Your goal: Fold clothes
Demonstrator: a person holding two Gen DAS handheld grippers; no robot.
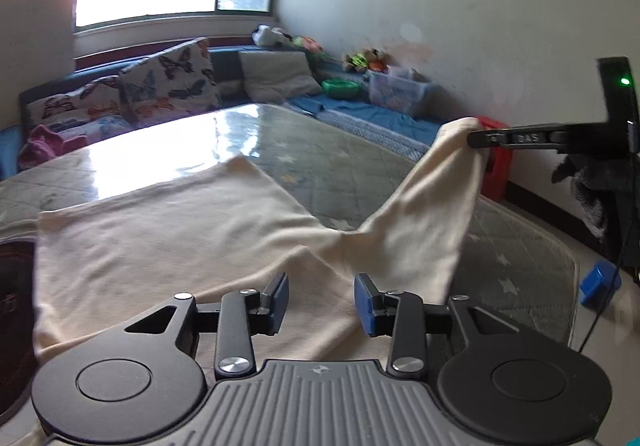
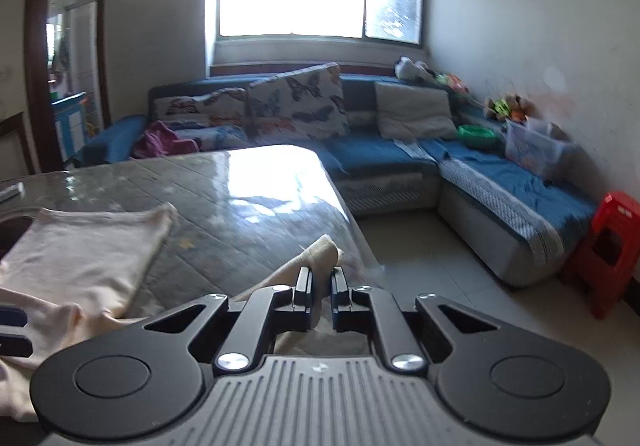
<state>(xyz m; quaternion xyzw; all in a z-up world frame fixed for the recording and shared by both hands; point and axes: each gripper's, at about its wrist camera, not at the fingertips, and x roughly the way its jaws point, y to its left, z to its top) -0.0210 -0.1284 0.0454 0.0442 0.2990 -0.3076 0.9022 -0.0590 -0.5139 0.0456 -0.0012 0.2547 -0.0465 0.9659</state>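
Right under the left gripper (image 1: 321, 304), its blue-padded fingers (image 1: 366, 306) are spread apart with nothing between them, hovering just above the cream garment (image 1: 160, 238). Most of that garment lies flat on the glossy worktop (image 1: 312, 150) ahead and to the left of those fingers. One part of it, looks like a sleeve (image 1: 424, 206), is pulled up and out to their right, where the right gripper (image 2: 321, 286) has its fingers pinched tight on the cloth end.

What could go wrong, as far as I can judge: the pinch only has the very tip of the sleeve, so a quick tug could pop it free and it flops wherever. The worktop looks slick, so dragging the sleeve could slide the whole garment along and wrinkle the flat part, since the left fingers aren't pinning anything. The raised sleeve is also twisted a bit, so laying it down like that could leave a lumpy fold.

Containers: far beyond the fingers on the blue sofa (image 2: 400, 158) there's a clear plastic bin (image 2: 532, 150) with stuff I can't make out, and a green bowl (image 2: 478, 135), contents not visible.
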